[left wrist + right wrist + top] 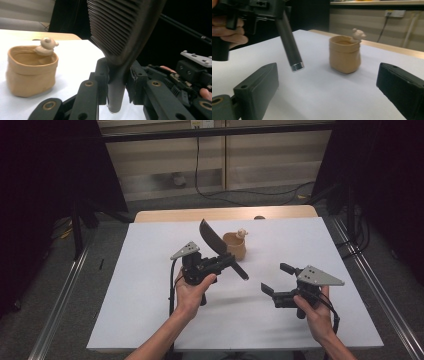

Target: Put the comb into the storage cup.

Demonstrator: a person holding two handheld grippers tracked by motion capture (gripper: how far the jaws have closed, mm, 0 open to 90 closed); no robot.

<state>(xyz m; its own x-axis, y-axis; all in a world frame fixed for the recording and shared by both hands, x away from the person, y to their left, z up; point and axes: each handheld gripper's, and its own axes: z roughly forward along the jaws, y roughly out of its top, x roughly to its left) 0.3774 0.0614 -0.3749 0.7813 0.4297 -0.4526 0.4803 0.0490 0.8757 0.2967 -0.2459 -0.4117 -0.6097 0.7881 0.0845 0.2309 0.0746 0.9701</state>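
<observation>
Comb (212, 239) sits squeezed in the left claw (223, 262), just beside the cup (235, 246). Right claw (277, 278) gapes wide, empty. Tip the comb slowly; don't bump the cup.

In the left gripper view, the dark comb (120, 30) is cut off by the top edge above the clamping jaws; its handle section between the pads is hidden. In the right gripper view, the handle (289, 42) runs up behind the left gripper (259, 8), itself cut by the top edge. The figure (242, 233) on the tan pouch (235, 245) is too small to identify.
</observation>
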